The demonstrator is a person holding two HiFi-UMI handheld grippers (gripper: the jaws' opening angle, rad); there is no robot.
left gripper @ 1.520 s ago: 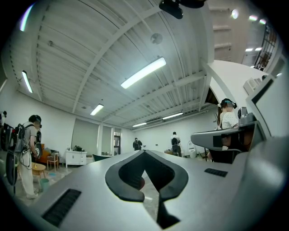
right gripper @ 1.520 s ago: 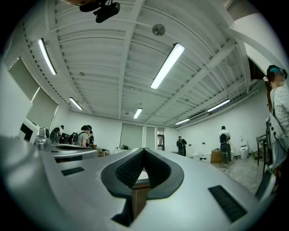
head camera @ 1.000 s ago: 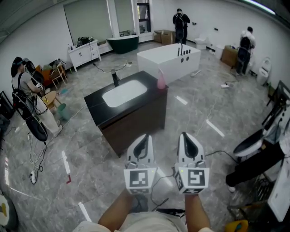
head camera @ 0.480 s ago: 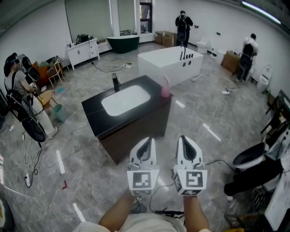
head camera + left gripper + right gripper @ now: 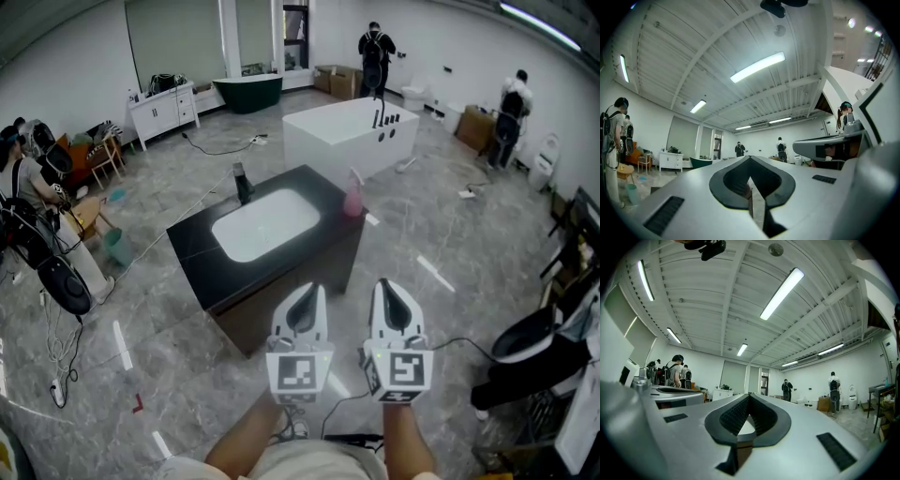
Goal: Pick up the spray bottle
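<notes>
Your left gripper (image 5: 302,292) has its jaws closed tip to tip, and nothing sits between them; the left gripper view shows only a thin seam where the two halves meet. Your right gripper (image 5: 389,286) is the same: jaws drawn fully together, holding nothing. You carry the two side by side, close but not touching, both pointing forward over the grey tiled floor (image 5: 187,347), with their marker cubes facing up at you.

Just ahead of the tips stands a dark vanity (image 5: 281,281) with a black counter. A white basin (image 5: 267,223) is sunk into the middle of the counter, and a black faucet (image 5: 243,183) rises from the far-left edge behind the basin.

The spray bottle (image 5: 352,197), pink, stands upright at the counter's right corner, close to the edge that faces the white bathtub (image 5: 352,131). It is apart from the basin and well apart from both grippers, with the right gripper the nearer of the two.

Beyond the white bathtub, a dark green tub (image 5: 248,91) sits by the far wall beside a white cabinet (image 5: 164,108). A black cable (image 5: 441,323) trails over the floor to the right of your right gripper.
</notes>
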